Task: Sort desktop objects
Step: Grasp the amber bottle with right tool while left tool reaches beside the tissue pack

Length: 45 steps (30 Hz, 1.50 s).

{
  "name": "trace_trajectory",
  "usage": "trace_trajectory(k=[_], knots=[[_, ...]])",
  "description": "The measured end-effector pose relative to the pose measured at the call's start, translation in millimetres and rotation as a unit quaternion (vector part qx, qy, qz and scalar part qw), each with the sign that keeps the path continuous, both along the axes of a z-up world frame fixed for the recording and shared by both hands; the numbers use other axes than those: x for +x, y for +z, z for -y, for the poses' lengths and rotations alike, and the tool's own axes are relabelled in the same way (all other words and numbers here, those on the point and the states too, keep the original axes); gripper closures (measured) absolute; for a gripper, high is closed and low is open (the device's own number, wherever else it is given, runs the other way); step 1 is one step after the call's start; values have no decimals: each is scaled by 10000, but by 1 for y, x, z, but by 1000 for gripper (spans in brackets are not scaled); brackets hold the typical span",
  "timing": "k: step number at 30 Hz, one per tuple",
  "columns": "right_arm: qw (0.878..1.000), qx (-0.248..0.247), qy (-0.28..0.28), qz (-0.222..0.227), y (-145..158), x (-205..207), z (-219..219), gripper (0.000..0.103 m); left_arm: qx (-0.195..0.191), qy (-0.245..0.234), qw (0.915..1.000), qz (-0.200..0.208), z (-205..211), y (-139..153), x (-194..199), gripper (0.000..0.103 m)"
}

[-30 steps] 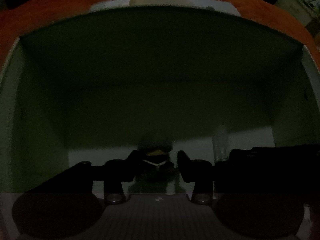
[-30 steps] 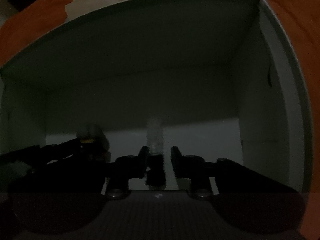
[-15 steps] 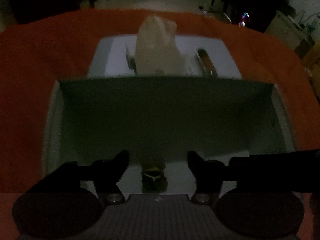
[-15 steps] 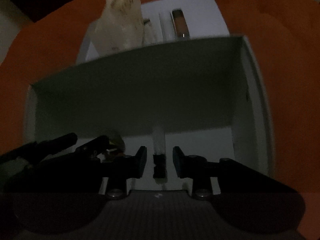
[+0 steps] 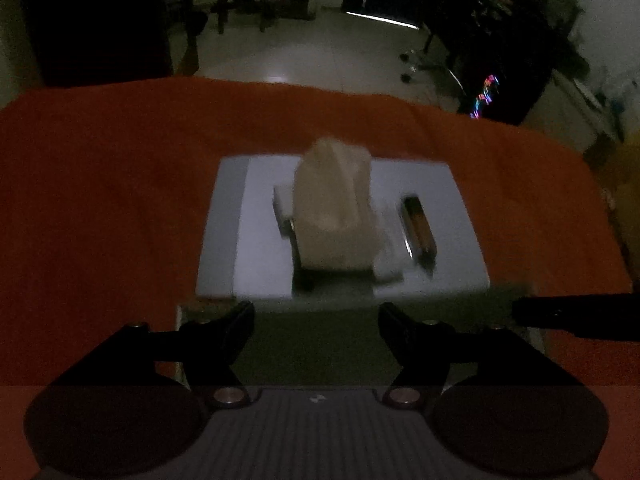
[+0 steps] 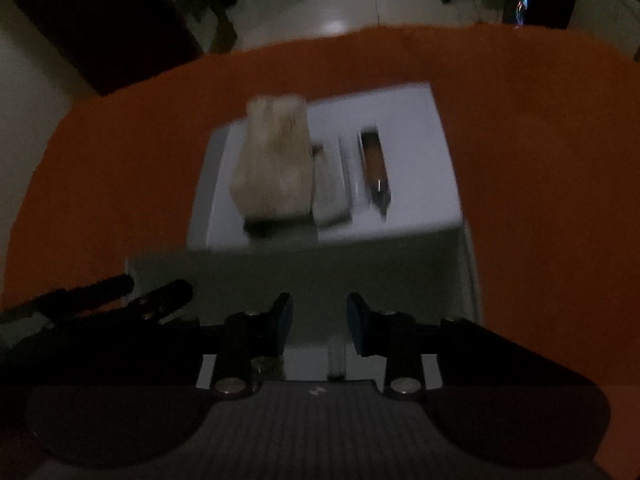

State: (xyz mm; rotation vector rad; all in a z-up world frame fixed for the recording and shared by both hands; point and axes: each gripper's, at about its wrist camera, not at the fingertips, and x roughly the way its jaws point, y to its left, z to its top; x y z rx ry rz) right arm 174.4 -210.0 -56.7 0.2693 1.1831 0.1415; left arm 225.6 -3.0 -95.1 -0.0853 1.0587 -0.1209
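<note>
An open white box (image 5: 320, 340) sits on the orange cloth, its far wall just ahead of both grippers; it also shows in the right wrist view (image 6: 304, 276). My left gripper (image 5: 316, 320) is open and empty above the box. My right gripper (image 6: 318, 316) is open and empty above the box, with a small dark item (image 6: 336, 364) and another small object (image 6: 266, 366) on the box floor below it. Beyond the box lies a white lid (image 5: 440, 208) carrying a crumpled beige lump (image 5: 334, 208), a dark lighter-like case (image 5: 418, 228) and a thin pen-like item (image 5: 282, 216).
The orange cloth (image 5: 100, 200) covers the table. The lid also shows in the right wrist view (image 6: 416, 140) with the beige lump (image 6: 276, 164) and the case (image 6: 374, 164). The other gripper's dark fingers (image 6: 100, 296) enter at left. A dim room with furniture lies beyond.
Both grippers rose up and back out of the box, leaving the small items on its floor. The left jaws opened wider. The lid and its items came into view.
</note>
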Motion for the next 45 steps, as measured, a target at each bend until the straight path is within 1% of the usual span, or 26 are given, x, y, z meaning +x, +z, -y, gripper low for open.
trace_trajectory(k=[3,7,10,12,15,17,21,23,27,31,35,40,45], knots=[[9998,-154,-90,125,11,25,0,68,-36,63,10000,-18,-10,1,27,38],[9993,-297,-180,116,2,60,6,68,12,196,9997,-123,-25,-12,53,38],[9985,-526,-98,121,-13,74,8,68,-9,174,9993,-328,-34,-32,72,38],[9981,-612,-2,54,-25,83,9,68,-89,318,9985,-440,-43,-45,82,38],[9976,-680,104,-82,-45,92,11,68,-380,595,9958,-578,-58,-60,97,38],[9974,-690,108,-180,-55,99,13,68,-449,691,9949,-588,-63,-67,105,38],[9969,-723,166,-267,-67,111,16,68,-463,756,9944,-579,-66,-77,119,38],[9967,-727,211,-285,-71,117,17,68,-533,752,9935,-664,-64,-84,126,38],[9963,-752,249,-336,-82,133,21,68,-727,586,9917,-885,-52,-96,132,38],[9955,-779,267,-473,-97,149,28,68,-776,322,9919,-951,-33,-101,134,38],[9944,-777,309,-650,-113,163,31,68,-900,151,9919,-887,-16,-96,135,38],[9928,-834,410,-752,-126,172,27,68,-1066,-60,9909,-817,1,-88,134,38],[9914,-915,459,-811,-134,177,25,68,-1120,-160,9899,-858,13,-91,136,38]])
